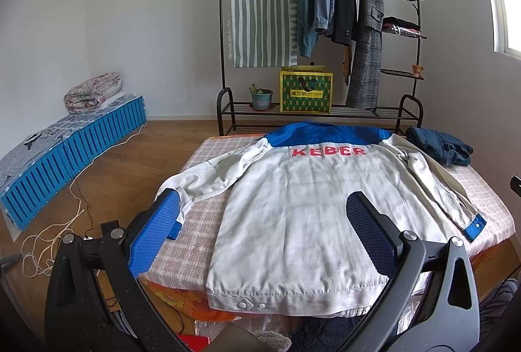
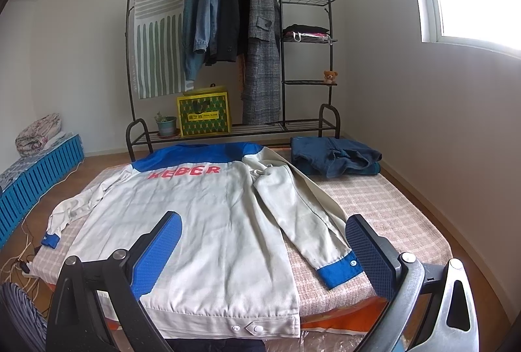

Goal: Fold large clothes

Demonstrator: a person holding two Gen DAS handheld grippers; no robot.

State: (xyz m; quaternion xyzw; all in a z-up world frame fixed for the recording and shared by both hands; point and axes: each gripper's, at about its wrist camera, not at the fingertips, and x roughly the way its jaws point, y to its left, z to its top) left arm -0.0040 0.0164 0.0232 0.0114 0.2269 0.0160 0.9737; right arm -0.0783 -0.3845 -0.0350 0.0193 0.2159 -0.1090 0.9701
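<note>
The white and blue jacket lies back-up, spread flat on the checked bed, with folded dark-blue trousers at its far right corner. Left tool and right tool both hover spread apart, empty. A yellow box stands closed on the rack shelf. Only the right view shows the jacket's right cuff close up.

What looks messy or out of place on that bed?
The jacket lies flat, but its left sleeve is bunched, its cuff hanging at the bed edge. The right sleeve lies straight.
</note>
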